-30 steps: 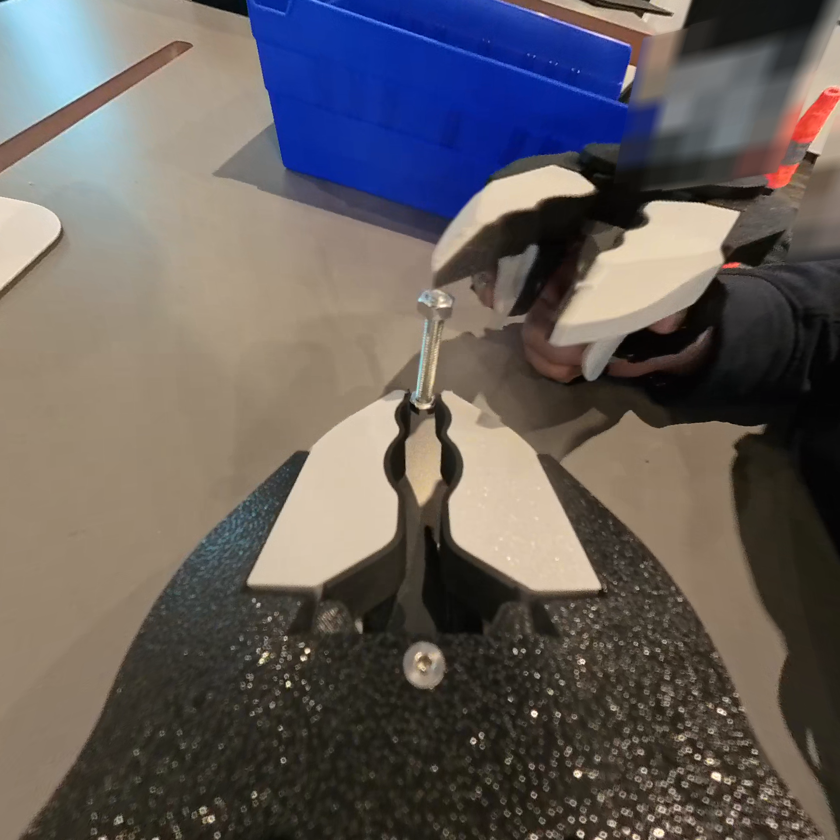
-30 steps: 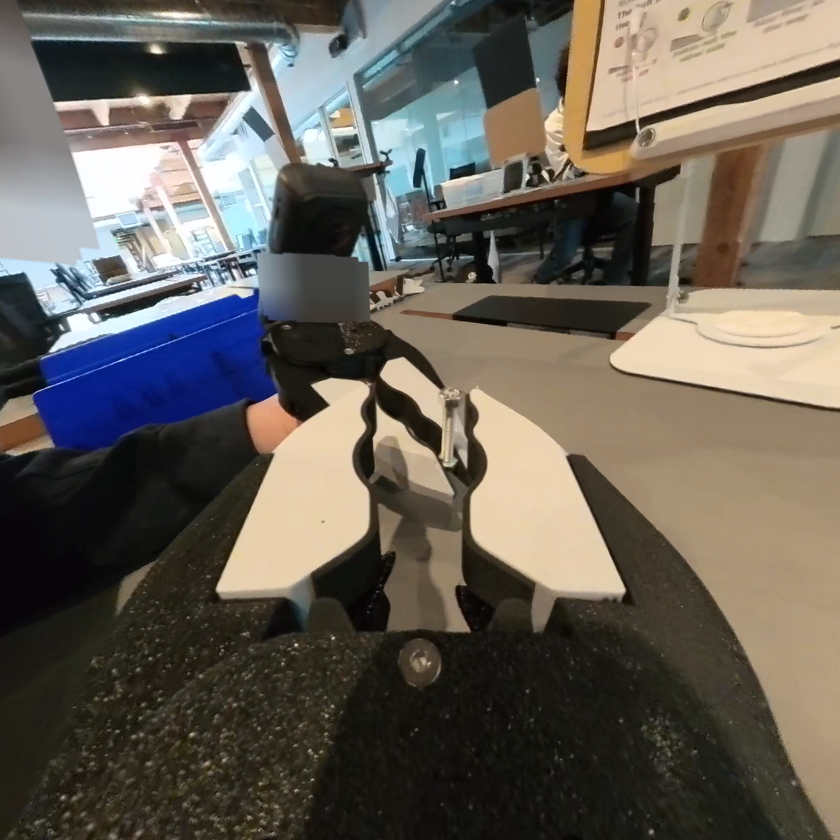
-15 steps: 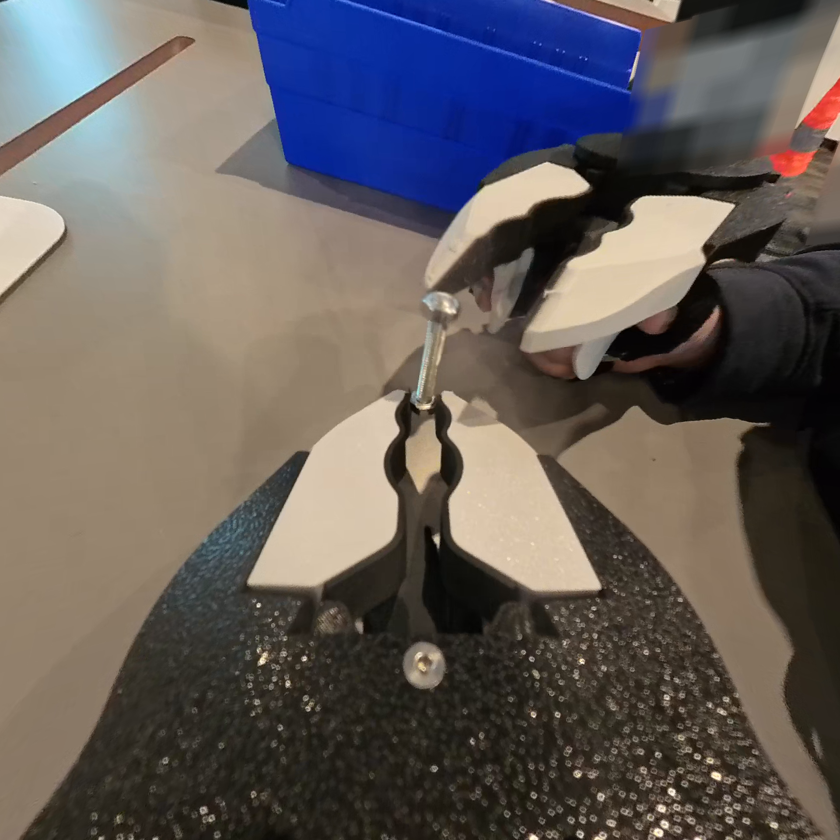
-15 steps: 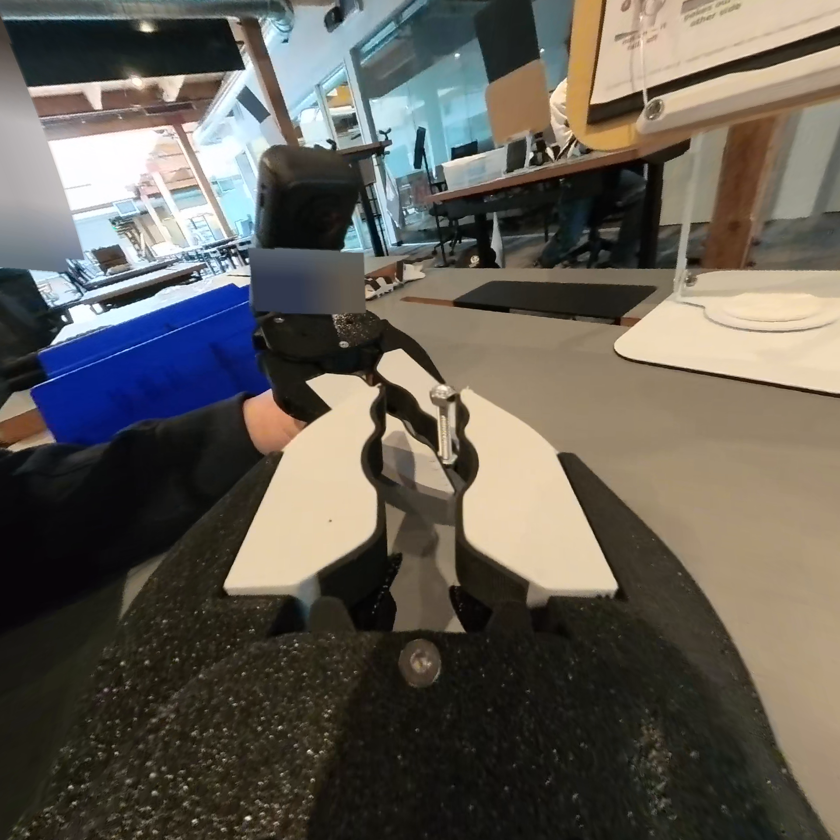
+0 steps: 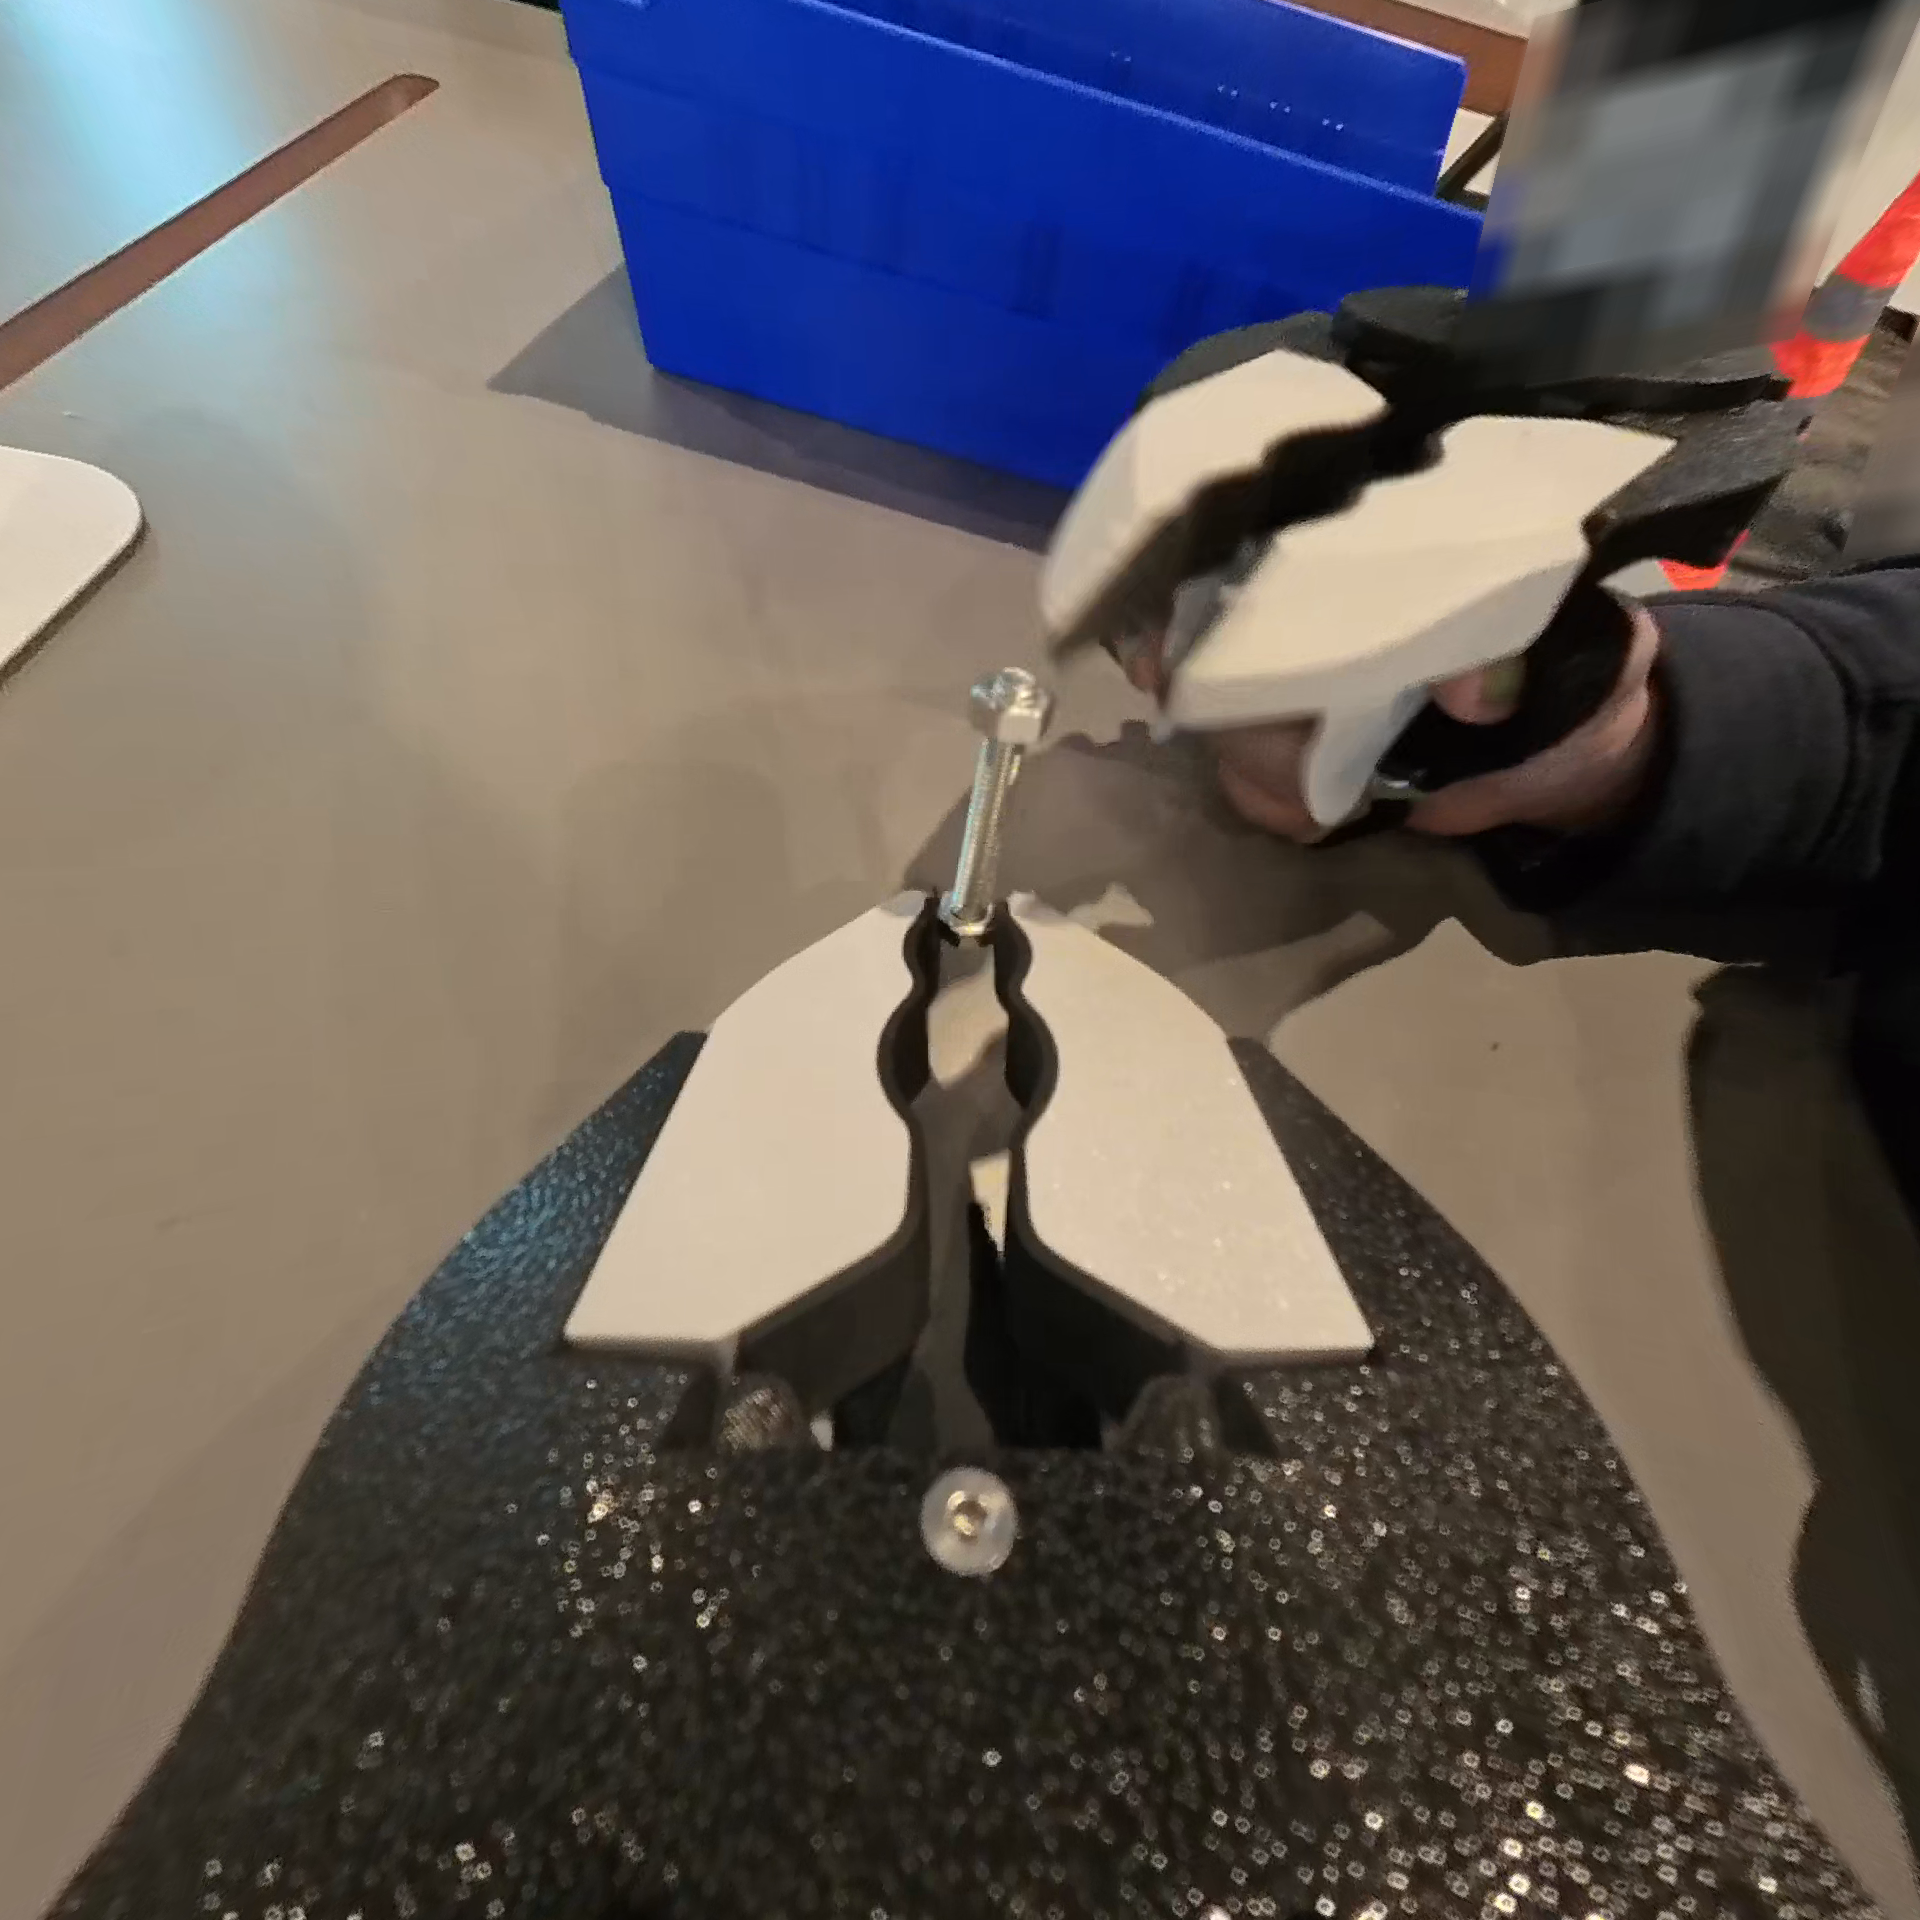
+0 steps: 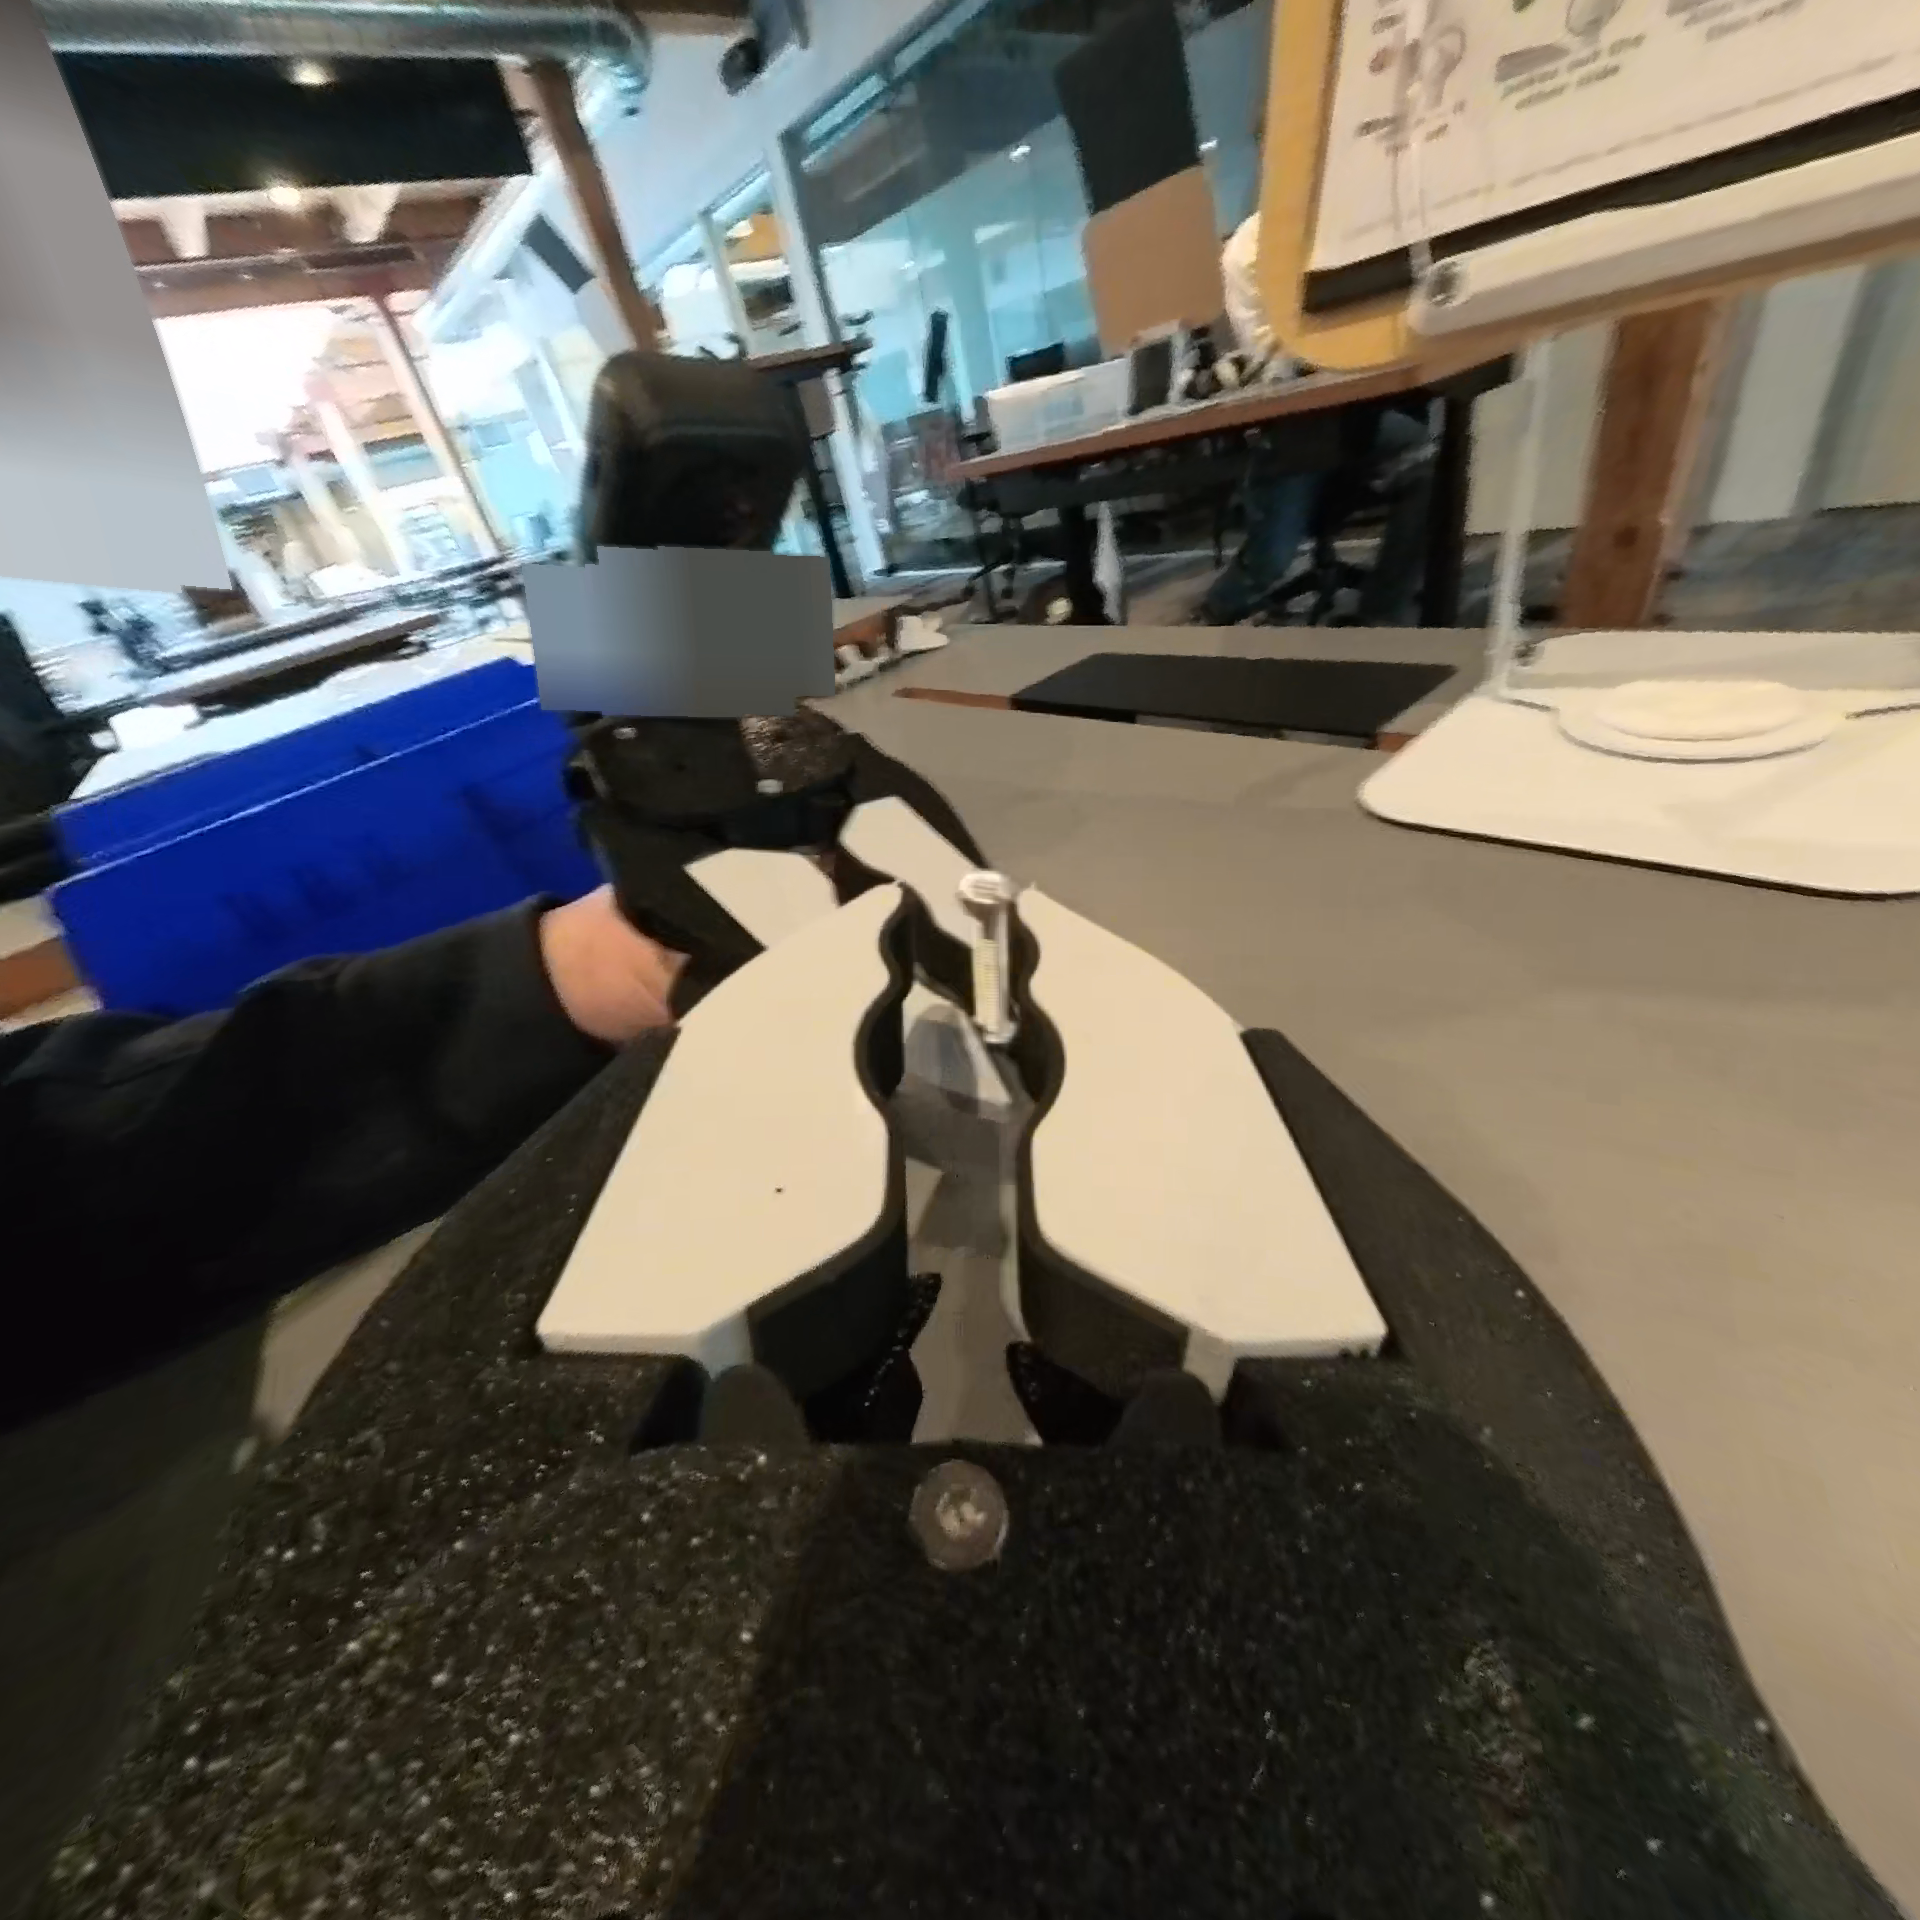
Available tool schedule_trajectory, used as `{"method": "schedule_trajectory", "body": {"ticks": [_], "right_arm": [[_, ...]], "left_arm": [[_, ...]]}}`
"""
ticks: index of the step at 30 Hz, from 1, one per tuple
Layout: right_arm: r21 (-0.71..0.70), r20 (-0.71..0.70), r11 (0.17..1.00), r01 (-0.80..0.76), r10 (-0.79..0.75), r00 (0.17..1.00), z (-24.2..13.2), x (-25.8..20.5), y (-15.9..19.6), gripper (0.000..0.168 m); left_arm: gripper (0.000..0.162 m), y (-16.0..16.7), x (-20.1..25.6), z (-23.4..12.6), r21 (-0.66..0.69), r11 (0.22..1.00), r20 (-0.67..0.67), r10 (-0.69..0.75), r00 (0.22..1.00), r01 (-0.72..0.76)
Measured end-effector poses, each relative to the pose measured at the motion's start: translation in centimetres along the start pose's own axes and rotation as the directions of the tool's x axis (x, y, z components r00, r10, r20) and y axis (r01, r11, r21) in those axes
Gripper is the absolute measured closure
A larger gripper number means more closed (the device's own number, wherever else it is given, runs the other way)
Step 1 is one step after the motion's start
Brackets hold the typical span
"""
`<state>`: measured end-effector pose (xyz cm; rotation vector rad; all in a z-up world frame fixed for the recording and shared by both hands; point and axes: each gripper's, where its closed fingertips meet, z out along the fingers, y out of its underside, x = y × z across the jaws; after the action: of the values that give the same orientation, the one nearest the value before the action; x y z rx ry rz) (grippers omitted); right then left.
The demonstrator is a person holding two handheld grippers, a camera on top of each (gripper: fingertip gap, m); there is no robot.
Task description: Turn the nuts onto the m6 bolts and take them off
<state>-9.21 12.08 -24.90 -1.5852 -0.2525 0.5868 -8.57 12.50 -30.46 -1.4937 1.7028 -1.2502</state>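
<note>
Our left gripper has its jaws clamped on the lower end of the M6 bolt, which stands nearly upright over the grey desk, leaning a little toward the right gripper. A hex nut sits at the very top of the bolt. Our right gripper hovers just beside that nut with its jaws slightly apart and nothing between them; in the right wrist view the bolt shows through the gap of the right gripper's tips, so we are lined up but not yet closed on anything. We judge the main risk to be the thin hold: only the bolt's tip is pinched, so a sideways push from the right fingers could pivot the bolt or pull it out of the clamp. The nut appears to sit on the last threads; a careless nudge might tip it off, and it could roll across the desk. Closing off-centre could also cross-thread or jam it. For room, the blue bin stands behind, toward the far edge and well apart from the bolt, a white board lies at the left edge, and the desk surface around the bolt is open.
</note>
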Motion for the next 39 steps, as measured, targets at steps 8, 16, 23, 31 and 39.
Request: {"method": "schedule_trajectory", "body": {"ticks": [8, 16, 23, 31, 39], "right_arm": [[-0.144, 0.018, 0.988, -0.062, 0.065, 0.998, 0.9, 0.5, 1.8, 0.147], [-0.162, 0.048, 0.985, -0.065, 0.073, 0.996, 1.0, 0.1, 2.0, 0.163], [-0.155, 0.062, 0.987, -0.047, 0.057, 0.996, 1.0, -0.1, 1.9, 0.163], [-0.102, 0.078, 0.994, -0.033, 0.041, 0.996, 0.4, -0.4, 1.2, 0.140], [-0.074, 0.125, 0.997, -0.013, 0.023, 0.992, 0.1, -1.1, 0.8, 0.143]], "left_arm": [[0.152, 0.1, 0.5, 0.1, -0.006, 1.000, -0.028, 0.023, 0.999, -0.024], [0.151, 0.0, 1.2, 0.2, -0.003, 1.000, -0.083, 0.005, 0.997, -0.006], [0.141, -0.8, 1.2, 0.1, 0.057, 0.998, -0.093, -0.015, 0.996, 0.020], [0.152, -0.9, 1.2, 0.1, 0.060, 0.998, -0.085, -0.014, 0.996, 0.019], [0.152, -0.8, 1.1, 0.1, 0.056, 0.998, -0.070, -0.004, 0.998, 0.008]]}}
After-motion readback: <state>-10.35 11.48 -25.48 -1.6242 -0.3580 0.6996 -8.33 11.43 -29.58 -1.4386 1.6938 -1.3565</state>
